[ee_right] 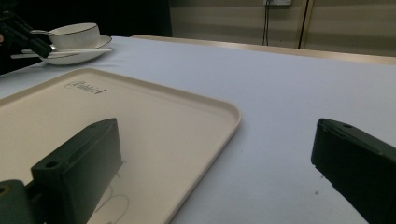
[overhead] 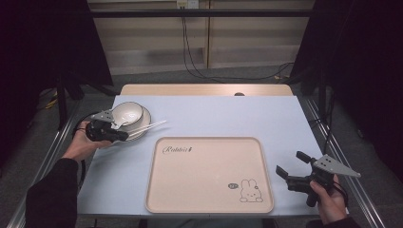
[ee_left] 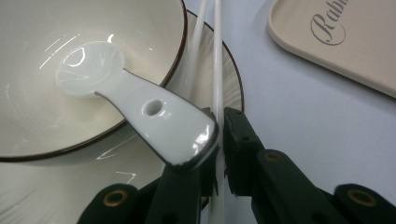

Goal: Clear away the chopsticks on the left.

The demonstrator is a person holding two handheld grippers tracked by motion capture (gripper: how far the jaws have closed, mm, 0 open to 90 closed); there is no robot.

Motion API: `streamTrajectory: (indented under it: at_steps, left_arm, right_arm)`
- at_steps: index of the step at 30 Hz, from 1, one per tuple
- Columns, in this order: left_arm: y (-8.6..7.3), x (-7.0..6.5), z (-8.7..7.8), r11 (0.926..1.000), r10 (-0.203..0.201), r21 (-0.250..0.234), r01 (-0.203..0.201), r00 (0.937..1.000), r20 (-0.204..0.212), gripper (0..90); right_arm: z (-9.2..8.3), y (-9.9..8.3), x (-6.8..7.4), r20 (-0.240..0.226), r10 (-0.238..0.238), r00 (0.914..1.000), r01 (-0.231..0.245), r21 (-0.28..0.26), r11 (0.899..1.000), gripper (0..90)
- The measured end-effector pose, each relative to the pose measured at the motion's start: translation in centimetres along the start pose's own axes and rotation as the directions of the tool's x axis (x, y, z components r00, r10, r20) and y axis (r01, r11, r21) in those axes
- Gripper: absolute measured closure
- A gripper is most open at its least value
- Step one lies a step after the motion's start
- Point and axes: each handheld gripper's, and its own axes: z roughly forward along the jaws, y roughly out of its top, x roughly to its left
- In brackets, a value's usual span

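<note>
My left hand-held gripper (ee_left: pixel 219 135) pinches 1 white chopstick (ee_left: pixel 217 70) on the saucer (ee_left: pixel 233 79); right hand-held gripper (overhead: pixel 291 165) spread wide, holding nothing.

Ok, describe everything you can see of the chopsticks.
The chopsticks are a pair of thin, white, glossy sticks, plastic or ceramic by the look. They lie side by side across the plate's rim beside the bowl, tips pointing toward the tray. The left gripper has closed on one; the other passes under the spoon.
</note>
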Motion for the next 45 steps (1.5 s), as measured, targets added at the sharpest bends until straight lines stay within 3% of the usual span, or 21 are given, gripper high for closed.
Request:
streamTrajectory:
  at_steps: [9, 16, 23, 25, 35, 37, 39, 40, 45]
  left_arm:
    - [0.4, 0.2, 0.0, 0.9994, -0.002, 0.035, 0.002, 0.9999, 0.016, 84.6]
    - [0.2, 0.1, 0.0, 0.9986, -0.053, 0.004, 0.053, 0.9985, 0.014, 84.7]
    - [0.3, -0.4, -0.4, 0.9972, -0.074, -0.007, 0.074, 0.9968, 0.03, 84.7]
    - [0.4, -0.6, -0.8, 0.9943, -0.105, -0.02, 0.105, 0.9943, 0.02, 84.7]
    - [0.3, -1.6, -2.2, 0.986, -0.16, -0.05, 0.159, 0.9872, -0.001, 84.7]
    - [0.0, -2.2, -2.8, 0.9774, -0.195, -0.083, 0.195, 0.9807, -0.002, 84.7]
    - [0.0, -2.4, -3.0, 0.9776, -0.194, -0.083, 0.194, 0.981, 0.001, 84.7]
    - [-0.1, -3.0, -3.3, 0.9735, -0.213, -0.087, 0.212, 0.9769, -0.01, 84.7]
    - [-0.4, -3.9, -4.1, 0.9657, -0.24, -0.11, 0.235, 0.97, -0.037, 84.7]
  right_arm:
    - [0.0, 0.0, 0.0, 0.005, -0.004, 1.0, 0.004, 0.004, 1.0, 1.2]
    - [0.0, 0.0, 0.0, 0.005, -0.001, 1.0, 0.001, 0.001, 1.0, 1.2]
    - [0.0, 0.0, 0.0, 0.004, 0.004, 1.0, -0.004, 0.001, 1.0, 1.2]
    - [0.0, 0.0, 0.0, 0.005, 0.002, 1.0, -0.002, -0.002, 1.0, 1.2]
    - [0.1, 0.1, 0.1, -0.002, 0.002, 1.0, -0.002, -0.002, 1.0, 1.2]
    - [0.1, 0.1, 0.1, -0.004, 0.001, 1.0, -0.001, 0.001, 1.0, 1.2]
    - [0.1, 0.1, 0.1, -0.004, 0.0, 1.0, 0.0, 0.001, 1.0, 1.2]
    - [0.1, 0.1, 0.1, -0.004, 0.0, 1.0, 0.0, 0.001, 1.0, 1.2]
    - [0.1, 0.1, 0.1, -0.003, 0.001, 1.0, -0.001, 0.0, 1.0, 1.2]
